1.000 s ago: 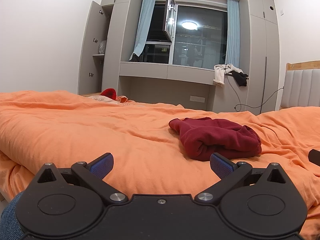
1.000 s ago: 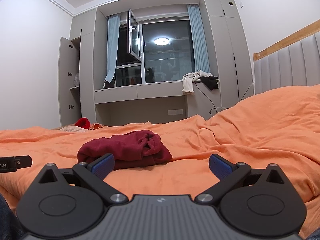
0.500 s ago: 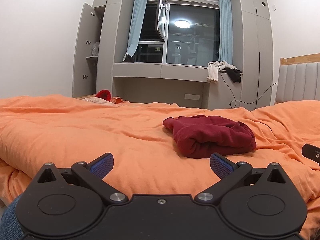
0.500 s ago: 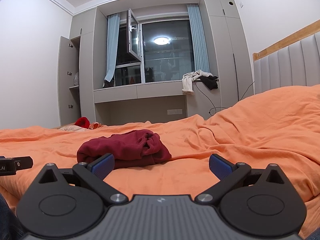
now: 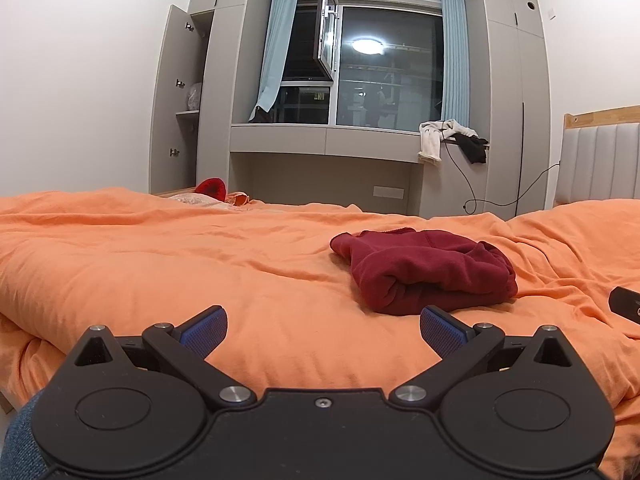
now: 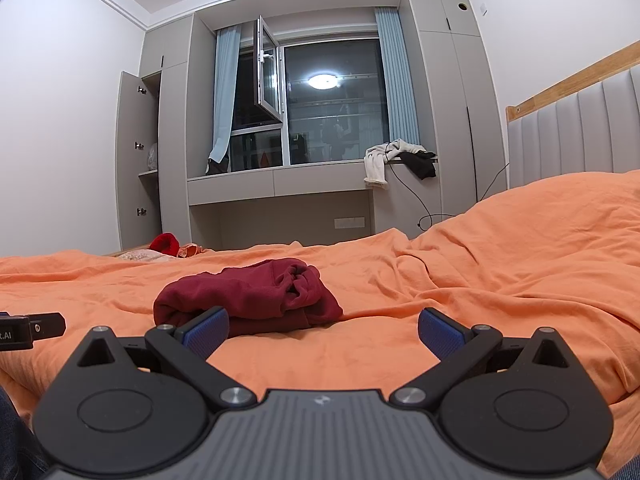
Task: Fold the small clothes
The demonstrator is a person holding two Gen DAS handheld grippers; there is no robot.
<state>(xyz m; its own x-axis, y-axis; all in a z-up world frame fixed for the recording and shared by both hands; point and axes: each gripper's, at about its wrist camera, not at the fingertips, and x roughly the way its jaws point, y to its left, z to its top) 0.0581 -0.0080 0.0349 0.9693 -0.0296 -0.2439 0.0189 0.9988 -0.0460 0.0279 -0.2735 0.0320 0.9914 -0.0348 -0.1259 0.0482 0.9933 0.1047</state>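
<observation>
A dark red garment point(image 5: 428, 270) lies bunched in a loose heap on the orange bedcover point(image 5: 200, 264). In the left wrist view it sits ahead and to the right of my left gripper point(image 5: 323, 330), which is open and holds nothing. From the right wrist view the same dark red garment point(image 6: 248, 296) is ahead and to the left, just beyond the left finger of my right gripper point(image 6: 323, 330), also open and holding nothing. A black part of the other gripper shows at each view's edge point(image 5: 626, 304) point(image 6: 28, 326).
Small red and pale clothes point(image 5: 210, 192) lie at the bed's far edge. Beyond stand a grey wardrobe with an open door point(image 5: 176, 100), a window ledge with white and black clothes point(image 5: 448, 140), and a padded headboard point(image 5: 600, 164) on the right.
The left gripper's view has swung and levelled, so the red garment now sits a little further ahead. The right gripper has barely moved. Both stay open.
</observation>
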